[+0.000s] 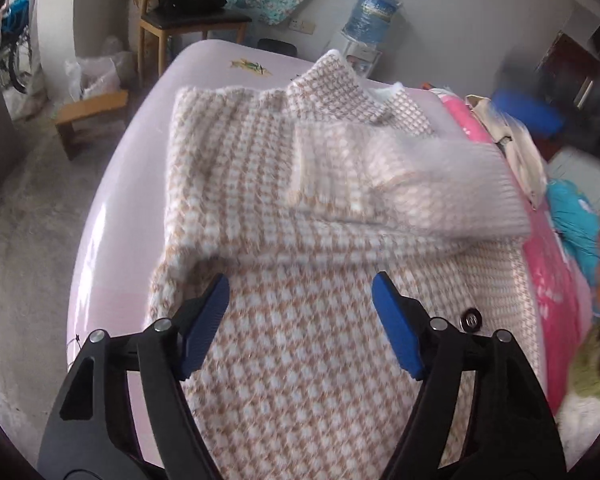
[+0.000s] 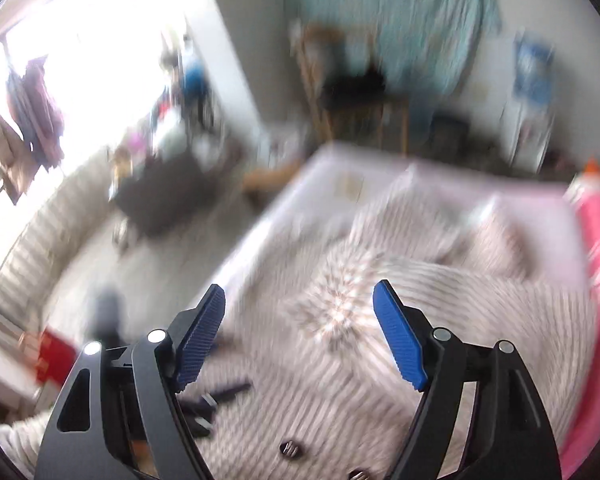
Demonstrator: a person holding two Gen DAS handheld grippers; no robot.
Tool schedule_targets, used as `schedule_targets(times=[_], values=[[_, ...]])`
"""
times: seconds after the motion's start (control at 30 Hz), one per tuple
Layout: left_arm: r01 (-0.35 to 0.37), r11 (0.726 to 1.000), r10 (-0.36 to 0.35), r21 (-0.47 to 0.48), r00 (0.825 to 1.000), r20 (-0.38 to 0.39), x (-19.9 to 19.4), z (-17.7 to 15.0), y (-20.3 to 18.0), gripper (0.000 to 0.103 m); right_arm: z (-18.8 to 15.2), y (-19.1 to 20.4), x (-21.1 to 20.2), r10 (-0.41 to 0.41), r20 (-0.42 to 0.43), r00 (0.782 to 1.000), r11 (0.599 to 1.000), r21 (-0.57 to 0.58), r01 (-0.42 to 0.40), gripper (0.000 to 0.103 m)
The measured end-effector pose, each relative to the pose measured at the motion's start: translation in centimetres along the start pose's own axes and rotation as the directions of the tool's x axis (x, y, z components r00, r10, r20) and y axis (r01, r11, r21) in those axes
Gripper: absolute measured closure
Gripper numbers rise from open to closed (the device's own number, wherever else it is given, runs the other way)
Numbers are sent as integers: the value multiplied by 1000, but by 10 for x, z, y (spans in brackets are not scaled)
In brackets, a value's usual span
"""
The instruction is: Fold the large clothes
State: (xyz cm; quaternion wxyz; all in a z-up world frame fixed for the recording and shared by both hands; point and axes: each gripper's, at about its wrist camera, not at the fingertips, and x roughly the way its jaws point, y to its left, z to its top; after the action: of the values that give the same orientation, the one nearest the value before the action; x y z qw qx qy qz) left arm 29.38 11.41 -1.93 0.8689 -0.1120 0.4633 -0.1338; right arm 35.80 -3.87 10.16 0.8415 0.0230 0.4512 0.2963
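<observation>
A large knit cardigan [image 1: 300,216] in a tan-and-white houndstooth lies spread on a pale pink bed [image 1: 112,216]. Its two sleeves are folded in across the chest, the right one [image 1: 416,184] blurred. A dark button [image 1: 471,319] shows near the lower right. My left gripper [image 1: 300,284] hovers above the cardigan's lower body, blue pads apart, nothing between them. In the heavily blurred right wrist view, my right gripper [image 2: 300,296] also stands open above the same cardigan [image 2: 380,312], empty, with dark buttons [image 2: 290,449] below it.
A wooden chair [image 1: 188,20] with a black item, a low wooden stool [image 1: 88,116] and a water dispenser [image 1: 370,24] stand beyond the bed. Pink bedding [image 1: 556,280] and piled clothes lie along the right side. Bare concrete floor [image 1: 20,260] is on the left.
</observation>
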Motion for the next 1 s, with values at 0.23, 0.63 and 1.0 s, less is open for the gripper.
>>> schedule_targets(times=[0.23,0.63,1.0], values=[[159,986,-157,-48,987,40,12,35,6,43,-64,-113,-52,-107,51,993,965,247,91,28],[46,999,-47,-13,998,-43,88,96,-29,100,-122,-239,-108,-374,76,924,844,442,305,31],[-84,995,88,-59,994,64,51,89,4,100,-109,-238,-78,-398,50,916,860,368,354,51]])
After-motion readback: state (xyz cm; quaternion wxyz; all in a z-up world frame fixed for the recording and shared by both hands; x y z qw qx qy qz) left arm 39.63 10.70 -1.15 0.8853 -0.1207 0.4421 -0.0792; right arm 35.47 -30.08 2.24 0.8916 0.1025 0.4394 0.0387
